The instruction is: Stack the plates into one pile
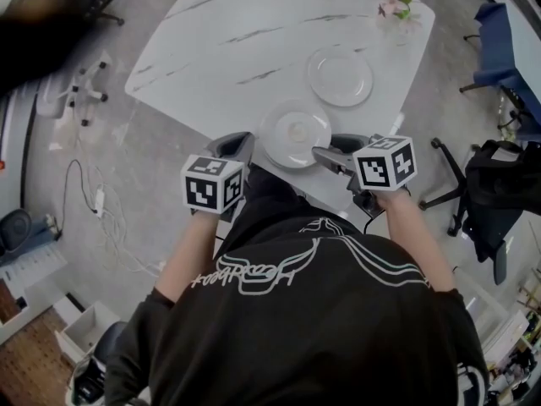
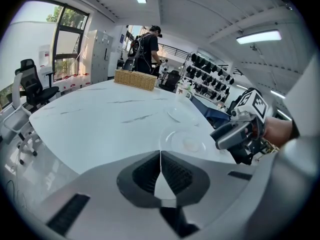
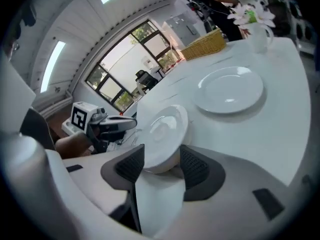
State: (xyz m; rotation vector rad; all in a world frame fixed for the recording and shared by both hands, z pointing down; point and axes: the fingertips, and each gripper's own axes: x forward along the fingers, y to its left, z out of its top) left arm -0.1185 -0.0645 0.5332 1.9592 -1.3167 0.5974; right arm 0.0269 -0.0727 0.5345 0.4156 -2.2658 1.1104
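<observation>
Two white plates lie on the white marble table. The near plate sits by the table's front edge, and the far plate rests flat behind it to the right. My right gripper is at the near plate's right side, open, with the plate's rim between its jaws and tilted in that view. My left gripper hangs just left of the near plate, shut and empty. The far plate also shows in the left gripper view.
A vase of flowers stands at the table's far right corner and a wicker basket at its far end. Office chairs stand right of the table, cables lie on the floor to the left. A person stands beyond the basket.
</observation>
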